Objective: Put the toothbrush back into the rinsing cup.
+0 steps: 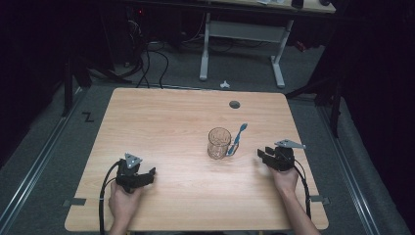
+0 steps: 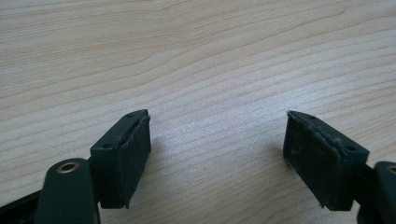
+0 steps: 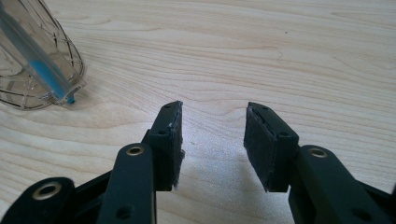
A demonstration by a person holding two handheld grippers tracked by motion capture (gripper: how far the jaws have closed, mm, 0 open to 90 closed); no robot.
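Note:
A clear glass cup stands upright right of the table's middle. A blue toothbrush leans against its right side, head pointing away from me. In the right gripper view the cup and the brush's handle are at the upper left, the handle's end resting on the wood. My right gripper sits low to the right of the cup, a short way off and pointing left at it. It is open with bare wood between its pads. My left gripper rests near the front left, open and holding nothing.
The wooden table has a round cable hole near its far edge. Beyond it stand a white desk frame and floor cables. A small white object lies on the floor.

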